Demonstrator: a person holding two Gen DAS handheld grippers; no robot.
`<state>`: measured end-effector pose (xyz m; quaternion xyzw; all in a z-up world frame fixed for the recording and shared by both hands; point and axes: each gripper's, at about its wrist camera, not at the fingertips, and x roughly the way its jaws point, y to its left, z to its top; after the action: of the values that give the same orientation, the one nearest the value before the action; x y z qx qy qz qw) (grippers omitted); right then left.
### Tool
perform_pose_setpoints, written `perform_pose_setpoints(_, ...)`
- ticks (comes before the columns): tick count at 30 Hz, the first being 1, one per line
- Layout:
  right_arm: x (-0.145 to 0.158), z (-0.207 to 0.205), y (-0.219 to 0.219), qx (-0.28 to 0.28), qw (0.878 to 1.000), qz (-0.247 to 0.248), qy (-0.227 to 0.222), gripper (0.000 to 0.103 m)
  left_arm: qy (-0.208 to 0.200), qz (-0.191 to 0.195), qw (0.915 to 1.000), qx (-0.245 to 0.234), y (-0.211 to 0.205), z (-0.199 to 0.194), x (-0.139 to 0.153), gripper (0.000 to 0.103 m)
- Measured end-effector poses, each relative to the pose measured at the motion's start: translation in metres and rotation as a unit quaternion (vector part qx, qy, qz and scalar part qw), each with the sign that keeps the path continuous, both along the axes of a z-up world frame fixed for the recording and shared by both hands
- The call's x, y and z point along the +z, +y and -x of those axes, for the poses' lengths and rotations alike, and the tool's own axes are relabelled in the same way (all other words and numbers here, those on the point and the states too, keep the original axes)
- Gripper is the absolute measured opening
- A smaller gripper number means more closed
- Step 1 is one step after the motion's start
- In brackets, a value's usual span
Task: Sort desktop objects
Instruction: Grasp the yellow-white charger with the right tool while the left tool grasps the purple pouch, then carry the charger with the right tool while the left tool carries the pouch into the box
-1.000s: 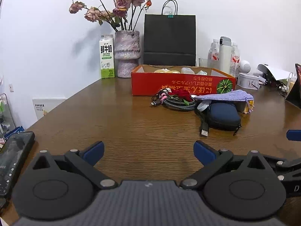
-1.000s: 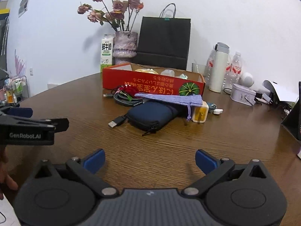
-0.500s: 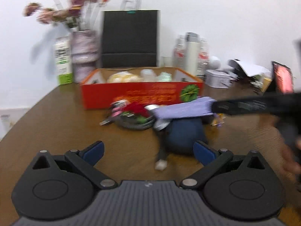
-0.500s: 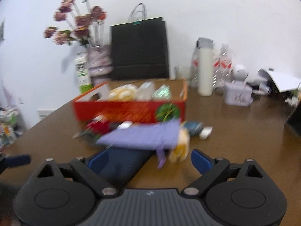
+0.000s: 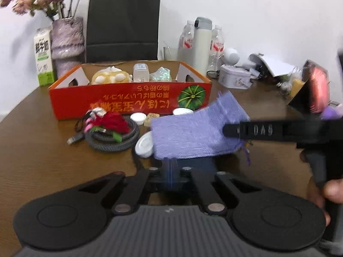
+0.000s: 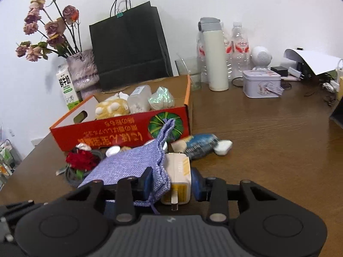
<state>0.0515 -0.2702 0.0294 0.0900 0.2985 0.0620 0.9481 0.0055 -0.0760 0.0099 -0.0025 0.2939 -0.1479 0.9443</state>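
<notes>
The red box [image 6: 120, 126] holds a few items; most clutter remains on the bench [image 6: 268, 139]. Left gripper [image 5: 169, 171] fingers closed (on what, unclear); right gripper [image 6: 171, 182] pinches purple pouch [image 6: 133, 165] and charger [image 6: 178, 171].

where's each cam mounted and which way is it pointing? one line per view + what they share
Left wrist: sits on the left gripper, low over the table, facing the red box and black bag; its own fingers appear closed, and the right gripper's arm crosses from the right with a hand.
Right wrist: sits on the right gripper, facing the same box from further right; its fingers bracket the purple pouch and white charger.
Shared: box, pouch, bag, vase, milk carton, thermos.
</notes>
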Motion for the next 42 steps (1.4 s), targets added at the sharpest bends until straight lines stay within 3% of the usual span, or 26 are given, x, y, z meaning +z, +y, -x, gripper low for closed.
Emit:
perform_pose_setpoints(3, -0.003, 0.025, -0.006, 0.015, 1.0, 0.013, 0.018, 0.036, 0.008, 0.011, 0.9999, -0.008, 0.017, 0.035, 0.004, 0.001)
perform_pose_setpoints(6, -0.004, 0.065, -0.001, 0.053, 0.997, 0.054, 0.004, 0.036, 0.018, 0.037, 0.9991, -0.001, 0.036, 0.059, 0.002, 0.006)
perform_pose_setpoints(7, -0.005, 0.078, 0.002, 0.065, 0.996, 0.061, 0.0, 0.036, 0.019, 0.054, 0.9983, -0.007, 0.042, 0.062, 0.002, 0.022)
perform_pose_setpoints(8, -0.005, 0.088, 0.004, 0.076, 0.995, 0.065, -0.004, 0.036, 0.018, 0.067, 0.9976, -0.009, 0.046, 0.063, 0.004, 0.052)
perform_pose_setpoints(10, -0.005, 0.106, 0.011, 0.094, 0.992, 0.086, -0.011, 0.036, 0.008, 0.08, 0.9967, -0.005, 0.048, 0.062, 0.008, 0.07)
perform_pose_setpoints(13, -0.003, 0.125, 0.017, 0.141, 0.987, 0.08, -0.016, 0.036, 0.01, 0.055, 0.9984, -0.008, 0.032, 0.055, 0.007, 0.078)
perform_pose_setpoints(15, -0.001, 0.134, 0.018, 0.17, 0.983, 0.064, -0.013, 0.036, 0.031, 0.031, 0.999, -0.004, 0.022, 0.052, -0.002, 0.078)
perform_pose_setpoints(17, -0.001, 0.141, 0.019, 0.194, 0.979, 0.056, -0.014, 0.036, 0.055, 0.037, 0.9978, -0.007, 0.021, 0.053, -0.013, 0.066)
perform_pose_setpoints(18, -0.001, 0.144, 0.021, 0.203, 0.977, 0.058, -0.016, 0.036, 0.044, 0.041, 0.9982, -0.006, 0.022, 0.058, -0.017, 0.062)
perform_pose_setpoints(21, -0.004, 0.151, 0.032, 0.225, 0.971, 0.074, -0.021, 0.036, 0.025, 0.023, 0.9991, -0.023, 0.018, 0.067, -0.022, 0.032)
perform_pose_setpoints(22, -0.006, 0.152, 0.035, 0.231, 0.97, 0.074, -0.019, 0.036, 0.026, 0.025, 0.9989, -0.031, 0.018, 0.067, -0.022, 0.016)
perform_pose_setpoints(23, -0.009, 0.152, 0.039, 0.235, 0.969, 0.076, -0.02, 0.036, 0.029, 0.026, 0.9985, -0.04, 0.018, 0.066, -0.023, 0.009)
perform_pose_setpoints(26, -0.015, 0.151, 0.051, 0.232, 0.968, 0.093, -0.008, 0.036, 0.028, 0.019, 0.9988, -0.034, 0.016, 0.068, -0.024, 0.003)
perform_pose_setpoints(27, -0.015, 0.151, 0.051, 0.228, 0.969, 0.097, -0.008, 0.037, 0.034, 0.035, 0.9984, -0.03, 0.019, 0.069, -0.023, 0.003)
perform_pose_setpoints(28, -0.015, 0.152, 0.051, 0.227, 0.969, 0.098, -0.008, 0.037, 0.044, 0.06, 0.9969, -0.027, 0.025, 0.068, -0.021, 0.006)
perform_pose_setpoints(29, -0.016, 0.152, 0.051, 0.226, 0.969, 0.097, -0.008, 0.037, 0.055, 0.1, 0.9931, -0.029, 0.036, 0.069, -0.017, 0.02)
perform_pose_setpoints(30, -0.016, 0.152, 0.05, 0.223, 0.97, 0.096, -0.008, 0.036, 0.063, 0.129, 0.989, -0.034, 0.041, 0.071, -0.013, 0.028)
perform_pose_setpoints(32, -0.016, 0.155, 0.054, 0.222, 0.969, 0.109, -0.014, 0.036, 0.052, 0.156, 0.9861, -0.027, 0.047, 0.076, 0.003, 0.063)
perform_pose_setpoints(35, -0.017, 0.154, 0.061, 0.226, 0.966, 0.124, -0.02, 0.036, 0.029, 0.178, 0.9821, -0.053, 0.041, 0.078, 0.02, 0.084)
perform_pose_setpoints(37, -0.017, 0.153, 0.066, 0.232, 0.965, 0.124, -0.02, 0.036, 0.033, 0.161, 0.9848, -0.056, 0.027, 0.073, 0.02, 0.081)
perform_pose_setpoints(39, -0.017, 0.153, 0.07, 0.235, 0.963, 0.129, -0.023, 0.036, 0.043, 0.111, 0.9918, -0.048, 0.014, 0.068, 0.013, 0.022)
perform_pose_setpoints(40, -0.017, 0.153, 0.072, 0.234, 0.963, 0.131, -0.023, 0.036, 0.045, 0.096, 0.9938, -0.035, 0.014, 0.066, 0.009, 0.007)
perform_pose_setpoints(42, -0.016, 0.151, 0.069, 0.22, 0.966, 0.132, -0.022, 0.04, 0.053, 0.118, 0.9912, -0.025, 0.031, 0.066, 0.003, 0.006)
